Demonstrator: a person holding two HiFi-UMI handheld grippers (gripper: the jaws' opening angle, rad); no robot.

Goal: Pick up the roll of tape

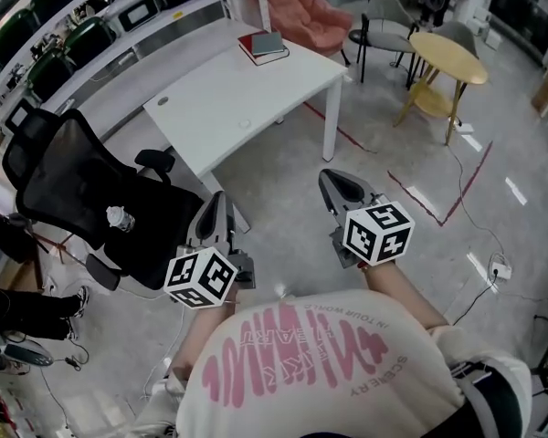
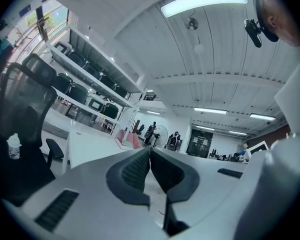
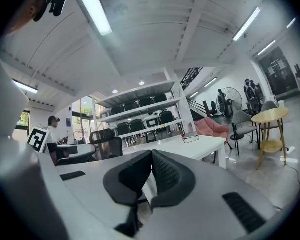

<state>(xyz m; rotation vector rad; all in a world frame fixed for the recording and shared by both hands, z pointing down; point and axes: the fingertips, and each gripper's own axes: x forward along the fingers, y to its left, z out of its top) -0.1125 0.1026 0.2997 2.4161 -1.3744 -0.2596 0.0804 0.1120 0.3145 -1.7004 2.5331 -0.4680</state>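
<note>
I cannot make out a roll of tape in any view. In the head view my left gripper (image 1: 217,199) and right gripper (image 1: 333,182) are held side by side in front of the person's chest, above the floor and short of a white table (image 1: 247,89). Both point roughly level. The left gripper (image 2: 150,150) has its ridged pads pressed together with nothing between them. My right gripper (image 3: 151,155) is shut the same way and holds nothing. On the table's far corner lies a small stack of books (image 1: 265,46).
A black mesh office chair (image 1: 82,185) with a plastic bottle (image 1: 119,218) on its seat stands close on the left. Shelves (image 1: 91,26) line the far left wall. A round wooden table (image 1: 447,57), grey chairs (image 1: 384,21) and a pink seat (image 1: 301,12) stand beyond. Cables (image 1: 493,267) lie on the floor at right.
</note>
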